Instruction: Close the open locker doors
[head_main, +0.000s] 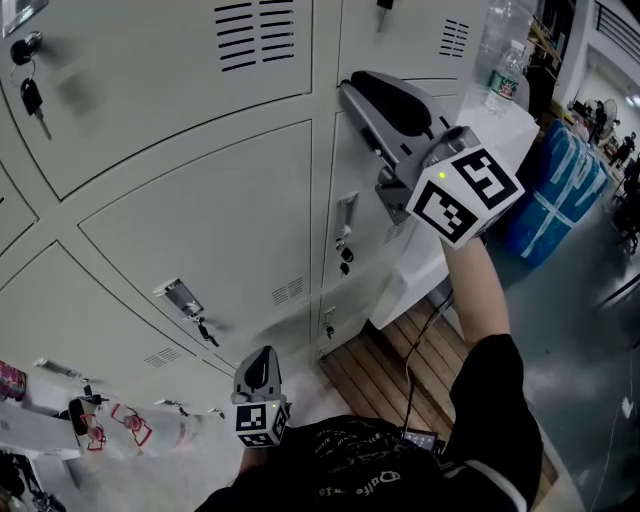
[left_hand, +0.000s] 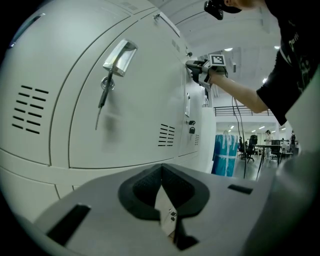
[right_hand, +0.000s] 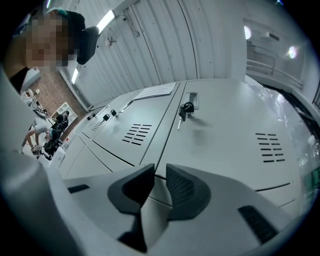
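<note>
Risking a skid off the smooth locker door (head_main: 370, 265) just above its keyed latch (head_main: 345, 215), with right claw (head_main: 352, 92) slightly parted, empty (left claw (head_main: 262, 358) clenched empty, well below), leaving it unlatched.

Your right gripper (head_main: 365, 95), upper centre-right, sits at the end of your outstretched forearm (head_main: 478, 290), jaws slightly apart and empty. Your left gripper (head_main: 260, 365), bottom centre, has its jaws together.
</note>
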